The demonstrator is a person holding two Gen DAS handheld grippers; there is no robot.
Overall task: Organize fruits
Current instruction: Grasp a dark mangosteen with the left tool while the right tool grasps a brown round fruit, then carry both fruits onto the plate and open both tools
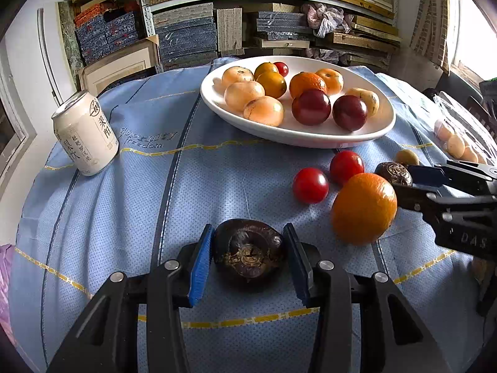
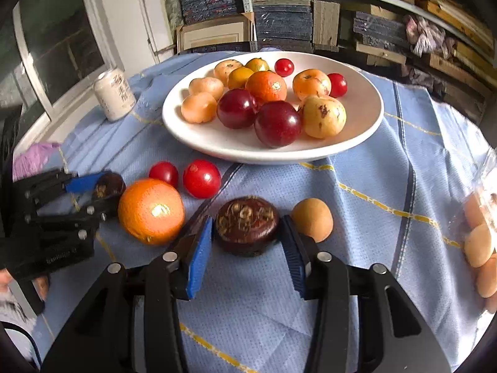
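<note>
A white plate [image 1: 366, 133] at the back of the blue cloth holds several fruits; it also shows in the right wrist view [image 2: 217, 146]. My left gripper [image 1: 248, 242] has its blue pads against both sides of a dark water chestnut [image 1: 248, 255] on the cloth. My right gripper [image 2: 248, 233] brackets a second dark water chestnut [image 2: 247, 223], pads touching its sides. In the left view the right gripper [image 1: 400, 180] shows at the right. An orange [image 1: 363, 208], two red tomatoes [image 1: 310, 185] [image 1: 346, 166] and a small tan fruit [image 2: 312, 219] lie loose between them.
A white drink can [image 1: 85, 133] stands at the left on the cloth. A clear bag of pale round fruits [image 2: 480, 242] lies at the right edge. Stacked boxes and shelves fill the background.
</note>
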